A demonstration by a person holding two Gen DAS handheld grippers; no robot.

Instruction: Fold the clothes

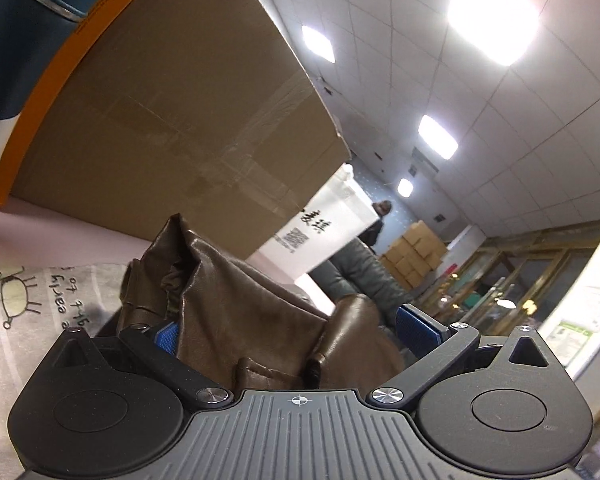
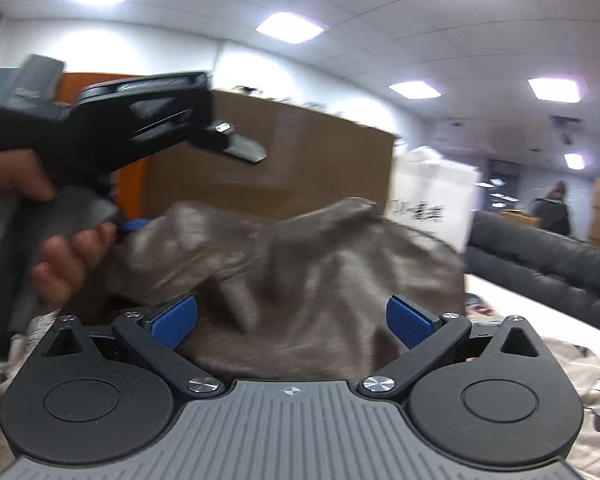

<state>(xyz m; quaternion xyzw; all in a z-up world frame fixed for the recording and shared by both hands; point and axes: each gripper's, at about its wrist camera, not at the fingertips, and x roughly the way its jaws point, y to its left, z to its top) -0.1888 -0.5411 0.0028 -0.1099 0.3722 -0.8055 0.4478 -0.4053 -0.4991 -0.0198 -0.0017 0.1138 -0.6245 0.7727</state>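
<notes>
Jacket (image 1: 236,312) was bunched up off the bench (image 1: 60,232) | left gripper (image 1: 296,332) fingers wide, leather between them, not pinched | right gripper (image 2: 292,320) same, spread around blurry leather | risk: slick leather could slide out before either closes
</notes>
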